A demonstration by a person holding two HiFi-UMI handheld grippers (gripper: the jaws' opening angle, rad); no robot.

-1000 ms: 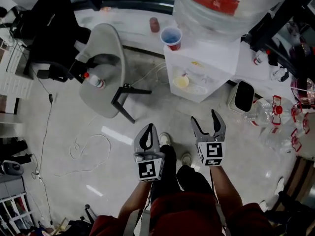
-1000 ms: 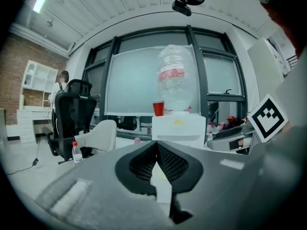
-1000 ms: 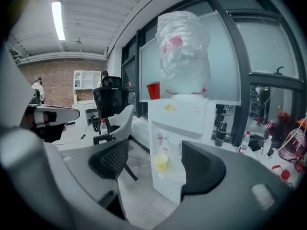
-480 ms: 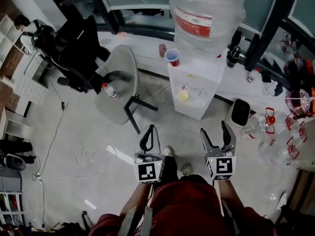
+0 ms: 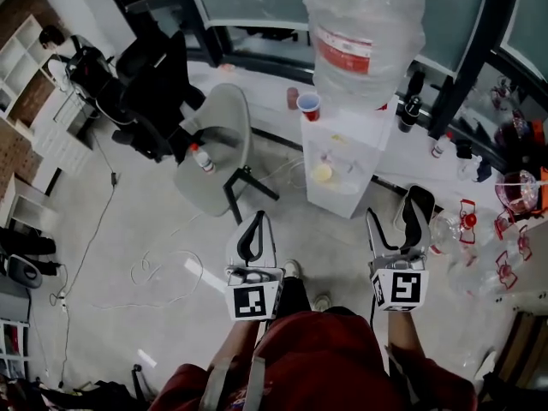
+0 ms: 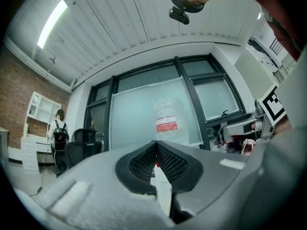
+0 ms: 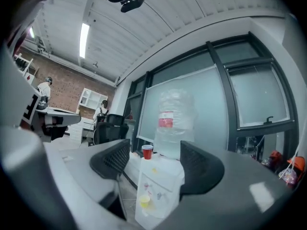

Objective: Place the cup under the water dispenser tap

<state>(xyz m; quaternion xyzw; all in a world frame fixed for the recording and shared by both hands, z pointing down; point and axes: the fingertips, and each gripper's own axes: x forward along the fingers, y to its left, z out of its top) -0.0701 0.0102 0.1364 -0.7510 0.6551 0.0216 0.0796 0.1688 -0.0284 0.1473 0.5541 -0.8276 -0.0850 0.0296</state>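
The cup (image 5: 308, 105), red, stands on top of the dispenser (image 5: 347, 144) near its left edge, just beside the bottle (image 5: 364, 32). Lower down, a small yellow thing (image 5: 322, 173) sits in the tap recess. My left tongs (image 5: 259, 219) are pressed together on nothing, and my right tongs (image 5: 394, 225) gape apart, empty, framing the dispenser. Bare floor (image 5: 317, 238) lies between me and its front. A chair (image 5: 218, 139) stands to its left and a dark bin (image 5: 419, 205) at its right foot.
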